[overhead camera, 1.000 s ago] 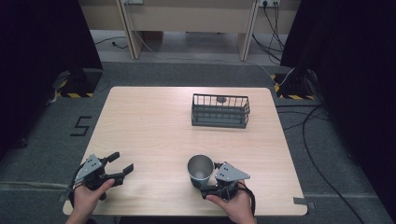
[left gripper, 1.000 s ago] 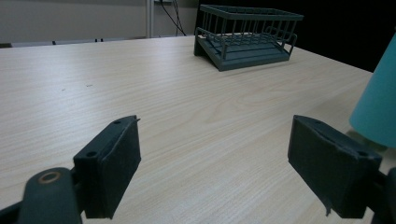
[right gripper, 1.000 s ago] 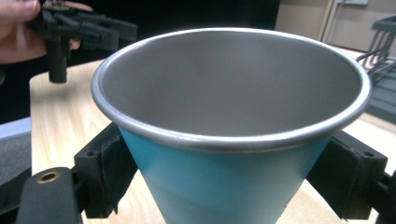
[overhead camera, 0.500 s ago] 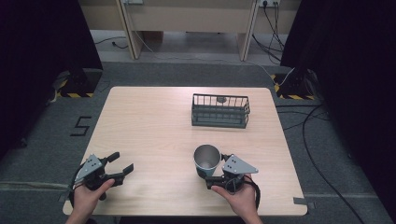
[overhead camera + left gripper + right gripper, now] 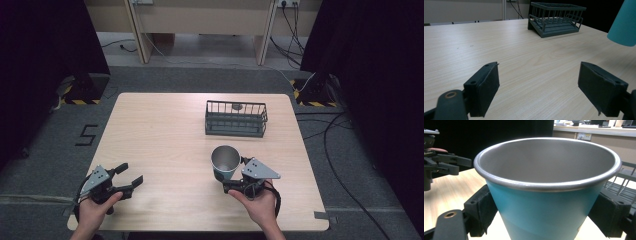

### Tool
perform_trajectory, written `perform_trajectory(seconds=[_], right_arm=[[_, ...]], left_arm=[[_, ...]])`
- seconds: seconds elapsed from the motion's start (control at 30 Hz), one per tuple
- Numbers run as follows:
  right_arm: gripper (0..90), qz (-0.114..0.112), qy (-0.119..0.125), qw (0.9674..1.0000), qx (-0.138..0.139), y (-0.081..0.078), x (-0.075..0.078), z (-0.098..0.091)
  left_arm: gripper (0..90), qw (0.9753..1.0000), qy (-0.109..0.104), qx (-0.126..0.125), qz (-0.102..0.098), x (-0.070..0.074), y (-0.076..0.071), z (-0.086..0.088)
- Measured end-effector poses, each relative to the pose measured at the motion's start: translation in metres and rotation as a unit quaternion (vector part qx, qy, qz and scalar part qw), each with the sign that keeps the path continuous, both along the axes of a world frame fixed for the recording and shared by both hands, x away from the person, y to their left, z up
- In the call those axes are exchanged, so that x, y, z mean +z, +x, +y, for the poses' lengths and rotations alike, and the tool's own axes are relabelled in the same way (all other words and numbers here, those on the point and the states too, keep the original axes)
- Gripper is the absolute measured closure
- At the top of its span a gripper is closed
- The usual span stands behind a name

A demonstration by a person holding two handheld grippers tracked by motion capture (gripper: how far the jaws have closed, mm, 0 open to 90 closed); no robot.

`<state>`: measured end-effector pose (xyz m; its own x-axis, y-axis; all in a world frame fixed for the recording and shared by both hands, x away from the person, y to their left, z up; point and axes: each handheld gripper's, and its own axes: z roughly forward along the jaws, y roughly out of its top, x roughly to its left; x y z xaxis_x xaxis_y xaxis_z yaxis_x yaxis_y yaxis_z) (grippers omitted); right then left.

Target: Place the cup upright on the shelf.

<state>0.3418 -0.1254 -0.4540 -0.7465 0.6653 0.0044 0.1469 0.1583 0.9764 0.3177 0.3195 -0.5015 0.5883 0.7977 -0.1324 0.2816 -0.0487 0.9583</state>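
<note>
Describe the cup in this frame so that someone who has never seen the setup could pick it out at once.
On the light wooden table, look at the near edge on the person's right, in front of the dark wire basket. The cup sits clamped between the jaws of the right gripper, raised off the tabletop. It is the one teal thing here, with a bare metal inside and a rolled rim.

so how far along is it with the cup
Done: the right tool is shut on the blue cup and has it lifted off the table, tilted. In hand: carrying it, probably toward the wire basket, which stands apart, farther back. Left: setting it down there. The left tool waits open, holding nothing.
</note>
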Motion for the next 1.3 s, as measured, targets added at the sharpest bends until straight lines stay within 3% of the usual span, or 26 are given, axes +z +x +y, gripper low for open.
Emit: perform_trajectory(seconds=[0.67, 1.3], right_arm=[[17.2, -0.015, 0.0, 0.9994, -0.031, 0.02, 0.016, -0.006], [17.2, -0.016, 0.003, 0.9986, -0.05, 0.037, 0.02, -0.005]], left_arm=[[16.8, 1.0, 0.0, 0.001, 0.0, 0.0, 0.0, 0.0], [17.0, 1.0, 0.001, 0.001, 0.001, 0.0, 0.0, 0.0]])
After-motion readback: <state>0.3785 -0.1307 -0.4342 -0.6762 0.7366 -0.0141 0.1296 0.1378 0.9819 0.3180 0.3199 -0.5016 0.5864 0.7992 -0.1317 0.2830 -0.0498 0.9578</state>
